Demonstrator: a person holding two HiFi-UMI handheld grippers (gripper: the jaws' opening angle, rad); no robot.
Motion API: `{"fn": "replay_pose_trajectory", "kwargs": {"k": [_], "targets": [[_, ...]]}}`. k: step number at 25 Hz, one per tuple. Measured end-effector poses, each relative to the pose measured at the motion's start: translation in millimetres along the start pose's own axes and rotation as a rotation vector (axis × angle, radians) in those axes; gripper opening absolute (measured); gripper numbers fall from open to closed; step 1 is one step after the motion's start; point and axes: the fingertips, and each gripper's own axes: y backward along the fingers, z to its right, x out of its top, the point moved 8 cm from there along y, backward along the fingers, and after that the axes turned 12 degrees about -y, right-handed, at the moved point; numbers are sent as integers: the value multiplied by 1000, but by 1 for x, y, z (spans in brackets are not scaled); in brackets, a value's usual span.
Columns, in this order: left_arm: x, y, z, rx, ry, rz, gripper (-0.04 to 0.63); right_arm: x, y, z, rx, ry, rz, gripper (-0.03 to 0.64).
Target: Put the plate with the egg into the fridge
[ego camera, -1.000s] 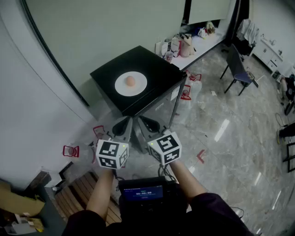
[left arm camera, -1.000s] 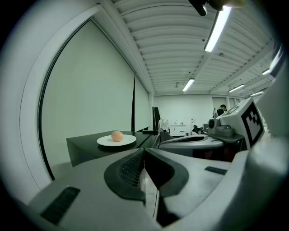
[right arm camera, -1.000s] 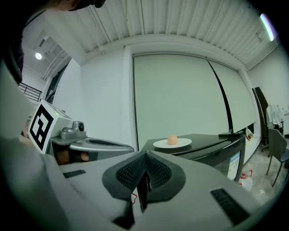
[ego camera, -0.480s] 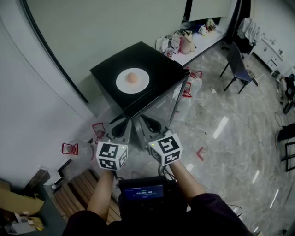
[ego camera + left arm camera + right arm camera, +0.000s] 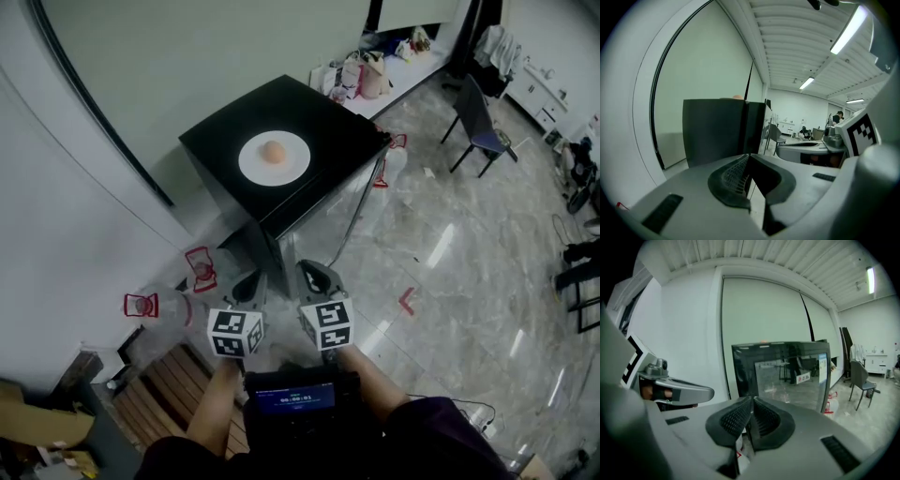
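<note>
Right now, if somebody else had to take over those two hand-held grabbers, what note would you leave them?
Left gripper: jaws shut, empty, held low in front of the fridge.
Right gripper: jaws shut, empty, close beside the left one.
The plate with the egg sits on the fridge's black top. The door looks closed.
Done: nothing yet.
Left: open the door, lift the plate, set it inside.

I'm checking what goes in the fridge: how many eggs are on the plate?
1. The egg lies near the middle of the white plate, on top of the black fridge. Nothing on the plate could hide another.
</note>
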Motion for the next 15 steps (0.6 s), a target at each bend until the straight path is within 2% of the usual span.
{"fn": "replay_pose_trajectory", "kwargs": {"k": [6,11,15], "targets": [[-35,-14,-6,-76,15,-35,9,-54,-20,-12,-88,-1,-81,9],[-45,-29,-13,-135,-11,-12,9,-68,-42,-19,-192,2,-88,14],[-53,-40,-24,-204,-7,-28,9,-74,-54,-20,-261,-22,-106,58]]}}
